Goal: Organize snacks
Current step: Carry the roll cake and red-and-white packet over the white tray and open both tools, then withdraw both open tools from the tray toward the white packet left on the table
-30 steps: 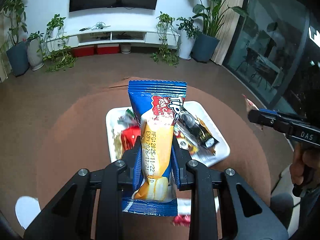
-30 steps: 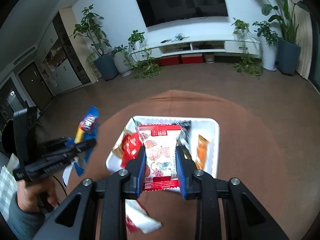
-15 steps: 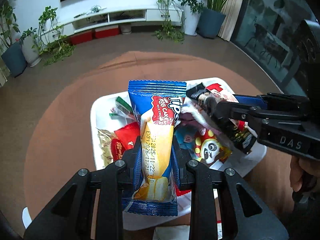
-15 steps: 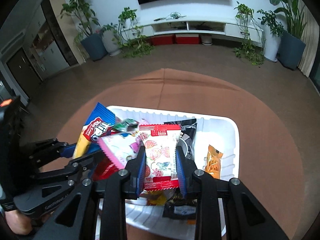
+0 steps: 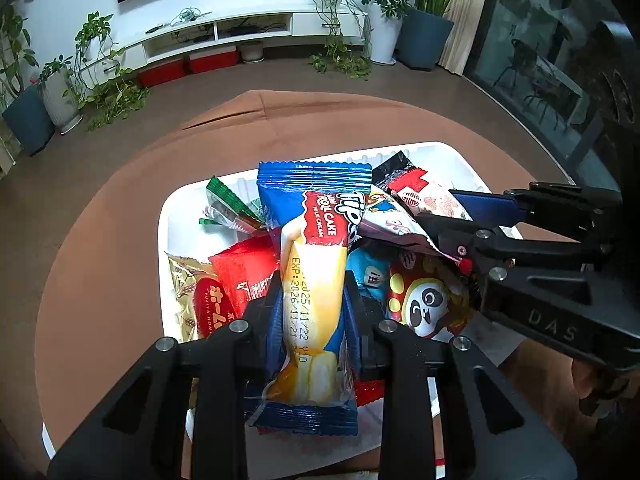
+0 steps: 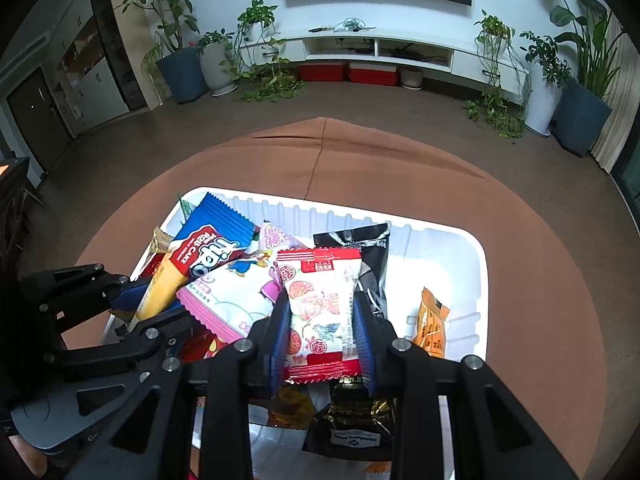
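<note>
My left gripper (image 5: 312, 300) is shut on a blue and yellow roll cake packet (image 5: 316, 264) and holds it over the left part of the white tray (image 5: 166, 220). My right gripper (image 6: 320, 320) is shut on a red and white snack packet (image 6: 320, 300) and holds it over the tray's (image 6: 476, 264) middle. The tray holds several packets: a red one (image 5: 240, 272), a panda one (image 5: 424, 300), a pink and white one (image 6: 228, 296), a black one (image 6: 372, 248) and an orange one (image 6: 430, 320). The right gripper shows in the left wrist view (image 5: 460, 220), the left gripper in the right wrist view (image 6: 132, 300).
The tray sits on a round brown table (image 6: 360, 168). A black and gold packet (image 6: 352, 424) lies at the tray's near edge. Beyond the table are a brown floor, potted plants (image 6: 180, 60) and a white TV shelf (image 6: 380, 48).
Both grippers have moved forward and down over the tray with their packets, and now sit close side by side. The tray looks much larger in both views.
</note>
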Available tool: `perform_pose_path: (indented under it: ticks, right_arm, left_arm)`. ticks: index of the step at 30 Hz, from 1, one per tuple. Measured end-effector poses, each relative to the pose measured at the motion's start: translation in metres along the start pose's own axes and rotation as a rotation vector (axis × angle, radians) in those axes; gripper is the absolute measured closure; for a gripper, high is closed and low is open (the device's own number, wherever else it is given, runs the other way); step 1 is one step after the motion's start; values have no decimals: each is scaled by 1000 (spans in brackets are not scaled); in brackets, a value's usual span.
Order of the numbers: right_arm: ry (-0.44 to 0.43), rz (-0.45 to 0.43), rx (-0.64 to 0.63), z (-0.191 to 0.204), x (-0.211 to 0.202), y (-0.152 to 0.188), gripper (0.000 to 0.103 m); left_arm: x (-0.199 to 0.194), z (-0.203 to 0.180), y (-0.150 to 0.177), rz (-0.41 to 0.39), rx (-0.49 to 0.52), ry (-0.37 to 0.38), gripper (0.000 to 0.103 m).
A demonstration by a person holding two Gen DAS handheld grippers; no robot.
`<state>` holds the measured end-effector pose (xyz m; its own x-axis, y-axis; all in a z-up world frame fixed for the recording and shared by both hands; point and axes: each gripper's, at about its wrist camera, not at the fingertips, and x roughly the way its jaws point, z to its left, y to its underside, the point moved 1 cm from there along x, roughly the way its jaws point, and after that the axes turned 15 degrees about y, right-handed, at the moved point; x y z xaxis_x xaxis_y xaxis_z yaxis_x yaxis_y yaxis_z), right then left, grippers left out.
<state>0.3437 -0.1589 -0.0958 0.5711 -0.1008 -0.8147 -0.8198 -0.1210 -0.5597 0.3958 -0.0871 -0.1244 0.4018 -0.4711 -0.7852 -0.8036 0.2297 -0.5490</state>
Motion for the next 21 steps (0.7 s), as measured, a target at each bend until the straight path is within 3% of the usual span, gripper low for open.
perform_pose_path:
  ticks: [8, 11, 12, 13, 21]
  right_arm:
    - [20, 2, -9, -3, -3, -3, 60]
    - [24, -1, -4, -7, -5, -2, 55]
    - [24, -2, 0, -8, -5, -1, 53]
    - [24, -5, 3, -10, -6, -1, 52]
    - [33, -27, 9, -18, -15, 0, 48]
  left_arm:
    - [-1, 1, -4, 3, -3, 9, 75]
    - [-3, 0, -4, 5, 7, 12, 64]
    - [-4, 0, -4, 3, 8, 12, 53]
    - [-4, -1, -4, 1, 11, 9, 48]
    - [-14, -3, 0, -13, 21, 6, 48]
